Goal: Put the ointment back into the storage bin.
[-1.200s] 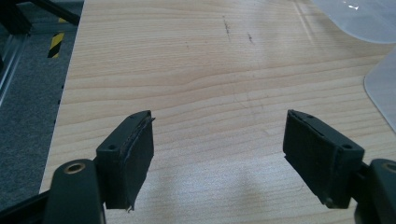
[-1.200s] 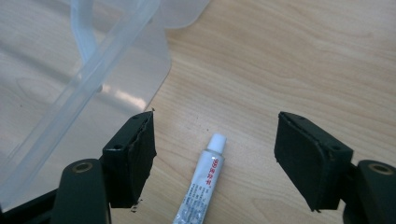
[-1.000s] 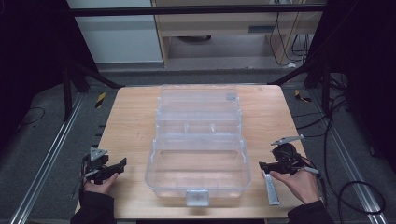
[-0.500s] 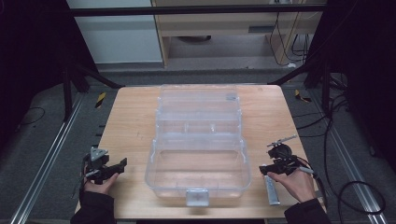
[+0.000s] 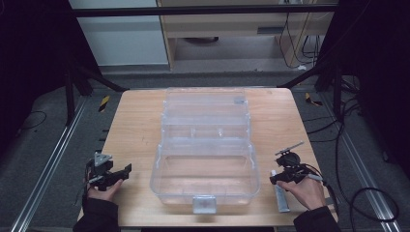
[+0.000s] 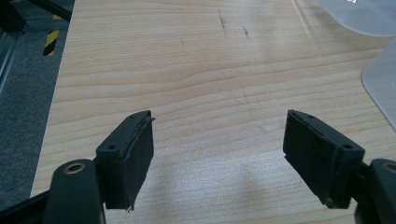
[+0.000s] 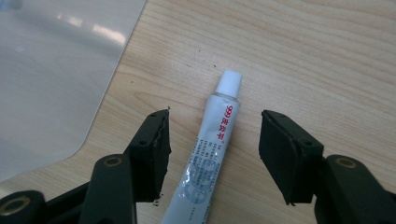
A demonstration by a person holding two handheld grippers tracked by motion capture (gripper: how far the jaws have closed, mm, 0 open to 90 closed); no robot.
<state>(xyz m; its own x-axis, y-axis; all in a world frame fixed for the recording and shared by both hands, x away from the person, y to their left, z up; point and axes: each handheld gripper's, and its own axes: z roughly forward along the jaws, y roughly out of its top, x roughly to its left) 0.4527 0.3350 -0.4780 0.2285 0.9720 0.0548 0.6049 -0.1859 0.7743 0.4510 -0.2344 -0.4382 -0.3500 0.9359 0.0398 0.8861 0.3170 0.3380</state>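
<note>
A white tube [image 7: 212, 149] with red print and a white cap lies flat on the wooden table [image 5: 135, 125], to the right of the clear box's front. My right gripper [image 7: 215, 116] straddles it, one jaw on each side with gaps to the tube. Its jaws have just been closing and stand open, not touching the tube. From above, the right gripper [image 5: 276, 179] sits over the tube's [image 5: 282, 198] far end. My left gripper [image 5: 123, 171] rests open at the front left of the table, and in its own view the left gripper [image 6: 217, 119] has bare wood between its jaws.
A large clear plastic box [image 5: 205, 145] with its lid swung open fills the table's middle, and its grey latch [image 5: 203, 204] faces the front edge. Its rounded corner [image 7: 51, 70] lies left of the right gripper. Dark frame legs and cables surround the table.
The right gripper's jaws have narrowed around the tube, and the hand has shifted slightly. The left gripper has stayed put.
</note>
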